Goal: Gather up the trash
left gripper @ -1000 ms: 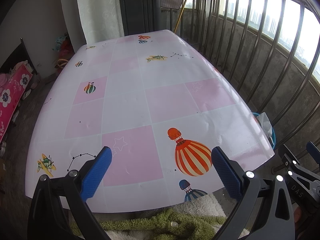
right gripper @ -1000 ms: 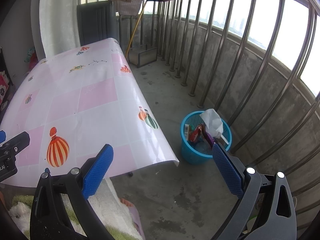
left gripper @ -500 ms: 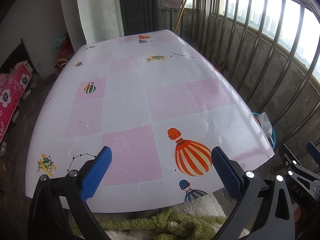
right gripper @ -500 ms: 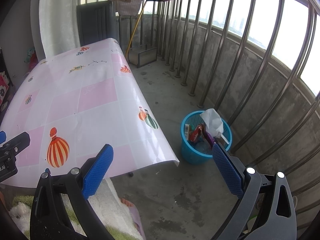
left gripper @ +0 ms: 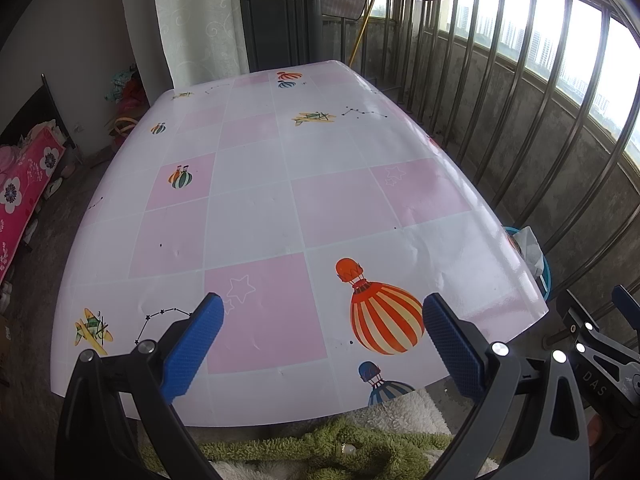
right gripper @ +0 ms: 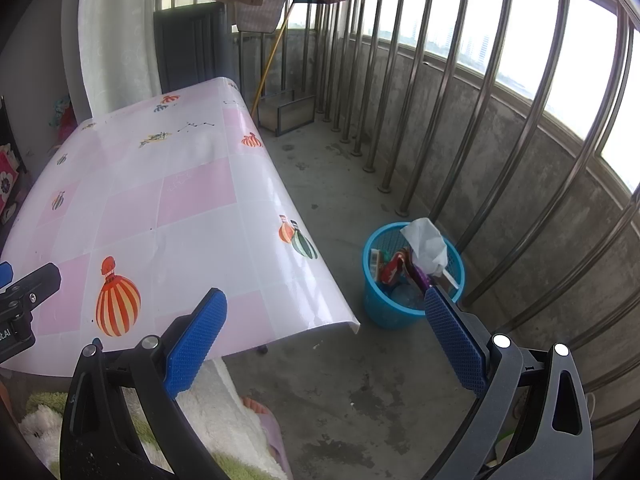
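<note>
Big table (left gripper: 280, 200) ahead of me, pink-checked cloth bare right out to its curled near-right corner. Concrete floor (right gripper: 340, 380) lies open between that edge and the steel railing (right gripper: 460, 140). Blue basket (right gripper: 374, 308) sits on the floor near the railing, stuffed: white tissue (right gripper: 426, 240) on top, red and purple wrappers beneath. My left gripper (left gripper: 322, 328) gapes wide, empty; right gripper (right gripper: 324, 324) too, spread and holding nothing.

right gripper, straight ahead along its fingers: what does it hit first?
Probably bare concrete floor. The right gripper is open and empty, aimed into the gap between the tablecloth edge and the blue trash basket. Depth is unclear; drifting right, it meets the basket.
</note>
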Available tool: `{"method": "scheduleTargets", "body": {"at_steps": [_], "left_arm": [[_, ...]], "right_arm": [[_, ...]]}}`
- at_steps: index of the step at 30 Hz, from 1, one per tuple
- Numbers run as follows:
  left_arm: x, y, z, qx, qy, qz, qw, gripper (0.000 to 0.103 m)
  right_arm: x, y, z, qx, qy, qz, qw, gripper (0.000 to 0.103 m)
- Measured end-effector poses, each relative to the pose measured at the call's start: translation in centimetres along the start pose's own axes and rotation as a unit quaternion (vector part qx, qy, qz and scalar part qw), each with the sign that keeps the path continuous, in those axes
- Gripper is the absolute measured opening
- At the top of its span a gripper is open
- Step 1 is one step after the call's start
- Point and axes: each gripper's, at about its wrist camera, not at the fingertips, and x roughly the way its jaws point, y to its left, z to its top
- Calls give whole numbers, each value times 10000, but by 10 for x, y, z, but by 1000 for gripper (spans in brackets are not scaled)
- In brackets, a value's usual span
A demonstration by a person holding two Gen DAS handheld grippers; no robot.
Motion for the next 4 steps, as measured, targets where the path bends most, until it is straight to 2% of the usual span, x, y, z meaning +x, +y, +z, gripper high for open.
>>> {"method": "scheduleTargets", "body": {"at_steps": [4], "left_arm": [[0, 0, 0, -1, 0, 0, 10000, 97]], "right_arm": [[0, 1, 0, 6, 0, -3, 10000, 95]]}}
